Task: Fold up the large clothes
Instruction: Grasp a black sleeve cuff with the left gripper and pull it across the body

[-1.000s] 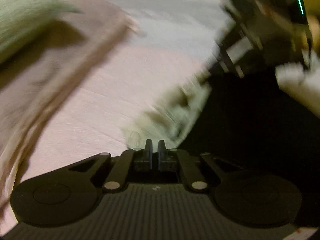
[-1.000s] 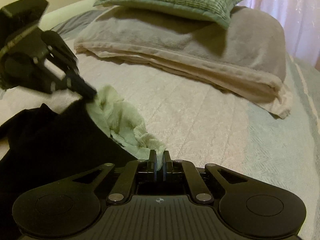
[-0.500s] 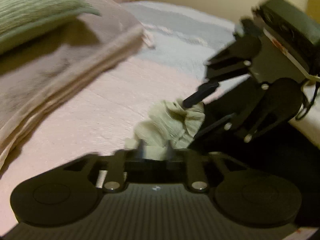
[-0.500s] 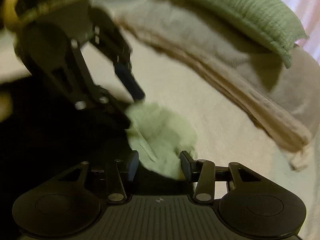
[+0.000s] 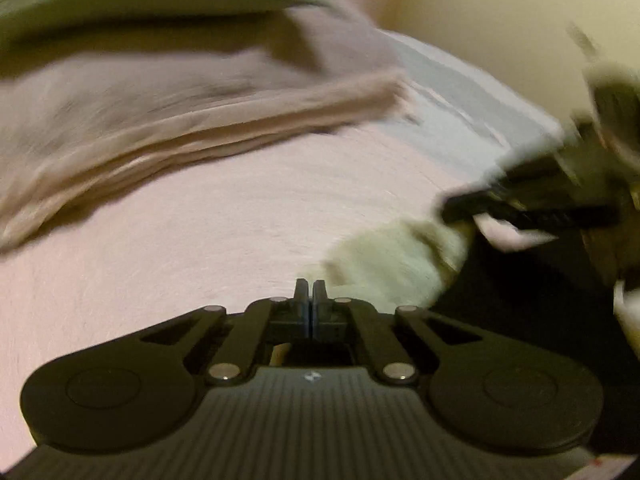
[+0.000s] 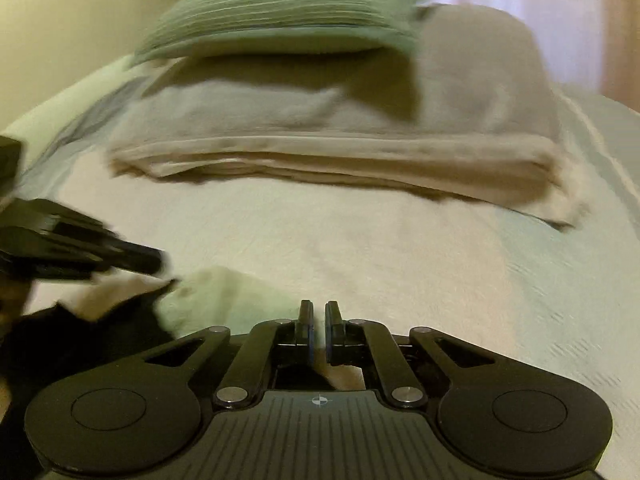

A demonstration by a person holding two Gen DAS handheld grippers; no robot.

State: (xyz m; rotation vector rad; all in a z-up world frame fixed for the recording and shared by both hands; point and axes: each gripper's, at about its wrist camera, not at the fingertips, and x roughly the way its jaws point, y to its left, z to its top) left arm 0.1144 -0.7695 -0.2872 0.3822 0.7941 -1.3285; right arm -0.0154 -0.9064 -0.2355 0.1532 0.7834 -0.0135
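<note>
Both grippers' jaws reclosed — left gripper, right gripper (both empty), angled down beside pale-green cloth.

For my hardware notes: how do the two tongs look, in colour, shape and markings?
Both are matte black. The left tongs and right tongs each have two narrow fingers on scissor links with silver rivets, round discs at both sides, and a ribbed grey base carrying a small crosshair mark.
</note>
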